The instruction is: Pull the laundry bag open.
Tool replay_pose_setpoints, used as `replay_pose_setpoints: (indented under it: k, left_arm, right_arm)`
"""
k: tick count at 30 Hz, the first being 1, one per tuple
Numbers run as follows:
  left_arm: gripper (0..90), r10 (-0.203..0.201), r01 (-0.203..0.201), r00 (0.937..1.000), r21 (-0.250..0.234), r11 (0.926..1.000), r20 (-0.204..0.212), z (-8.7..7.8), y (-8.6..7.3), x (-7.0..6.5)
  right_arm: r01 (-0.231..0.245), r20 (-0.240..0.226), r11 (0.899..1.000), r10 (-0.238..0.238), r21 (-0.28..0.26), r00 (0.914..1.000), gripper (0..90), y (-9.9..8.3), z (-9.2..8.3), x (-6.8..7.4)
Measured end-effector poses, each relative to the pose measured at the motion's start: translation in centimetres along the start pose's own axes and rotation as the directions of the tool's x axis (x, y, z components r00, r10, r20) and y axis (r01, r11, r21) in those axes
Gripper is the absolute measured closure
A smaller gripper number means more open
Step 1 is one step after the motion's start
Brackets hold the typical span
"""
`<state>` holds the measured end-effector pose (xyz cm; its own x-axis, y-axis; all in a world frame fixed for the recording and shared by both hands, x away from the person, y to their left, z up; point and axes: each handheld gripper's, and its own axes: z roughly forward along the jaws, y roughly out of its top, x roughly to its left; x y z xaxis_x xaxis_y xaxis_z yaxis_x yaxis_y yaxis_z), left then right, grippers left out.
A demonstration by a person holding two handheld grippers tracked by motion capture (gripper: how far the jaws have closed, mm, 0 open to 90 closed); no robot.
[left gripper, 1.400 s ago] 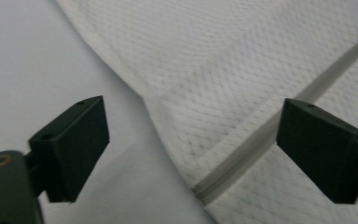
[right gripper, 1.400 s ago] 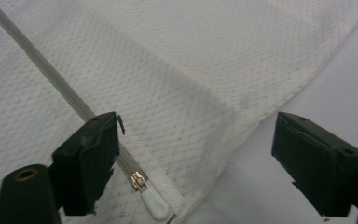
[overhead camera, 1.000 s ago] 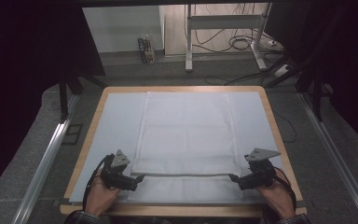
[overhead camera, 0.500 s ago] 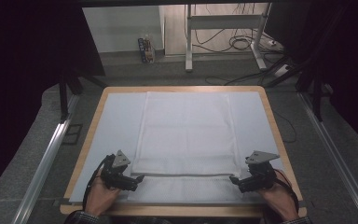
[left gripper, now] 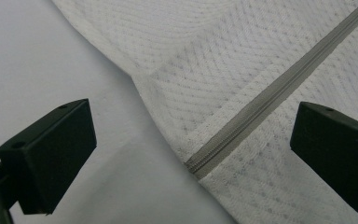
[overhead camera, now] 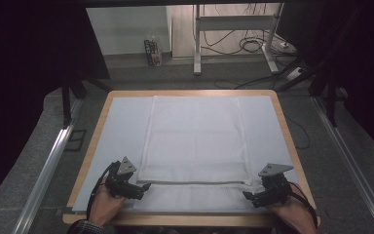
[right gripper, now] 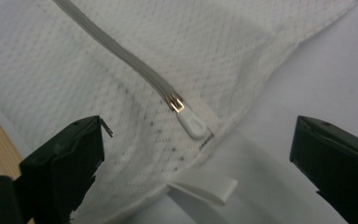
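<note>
Near edge of the desk (overhead camera: 185, 220) first: left claw (overhead camera: 143, 187) wide apart, hovering at the left end of the grey zipper (left gripper: 265, 100), gripping nothing. Right claw (overhead camera: 249, 196) spread open too, poised at the zipper's other end, white pull tab (right gripper: 192, 125) lying between its jaws with a small white label (right gripper: 204, 189) just below. Flat across the pale mat (overhead camera: 121, 126), the white mesh bag (overhead camera: 195, 141), zipper running along its near side. Farther off, grey floor (overhead camera: 175, 78) with cables (overhead camera: 253, 46) and metal stand legs (overhead camera: 197, 39).
</note>
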<state>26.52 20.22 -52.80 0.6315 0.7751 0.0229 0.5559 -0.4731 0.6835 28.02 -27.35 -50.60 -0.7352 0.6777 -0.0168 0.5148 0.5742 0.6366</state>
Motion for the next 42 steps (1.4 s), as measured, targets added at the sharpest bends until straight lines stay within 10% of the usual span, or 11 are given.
replay_pose_setpoints:
  k: [13, 33, 37, 42]
  left_arm:
    - [0.7, 0.014, -0.014, 0.9999, 0.012, 0.9998, 0.005, 0.2, 0.1, -0.2]
    - [1.5, 0.028, -0.028, 0.9996, 0.013, 0.9995, -0.003, 0.2, 0.3, -0.6]
    - [1.6, 0.029, -0.029, 0.9996, 0.024, 0.9993, -0.002, 0.3, 0.3, -0.5]
    - [1.7, 0.027, -0.027, 0.9996, 0.023, 0.9994, -0.003, 0.3, 0.2, -0.5]
  right_arm:
    - [-0.004, 0.044, 0.996, -0.001, 0.092, 0.999, 23.5, 0.1, 1.1, -0.2]
    - [-0.026, 0.045, 0.996, 0.022, 0.09, 0.9987, 81.4, 0.2, 0.6, 1.5]
    - [-0.018, 0.033, 0.996, 0.015, 0.087, 0.9993, 80.1, 0.3, 0.5, 1.3]
    - [-0.061, 0.051, 0.992, 0.055, 0.113, 0.9972, 43.0, 0.2, 0.4, 1.3]
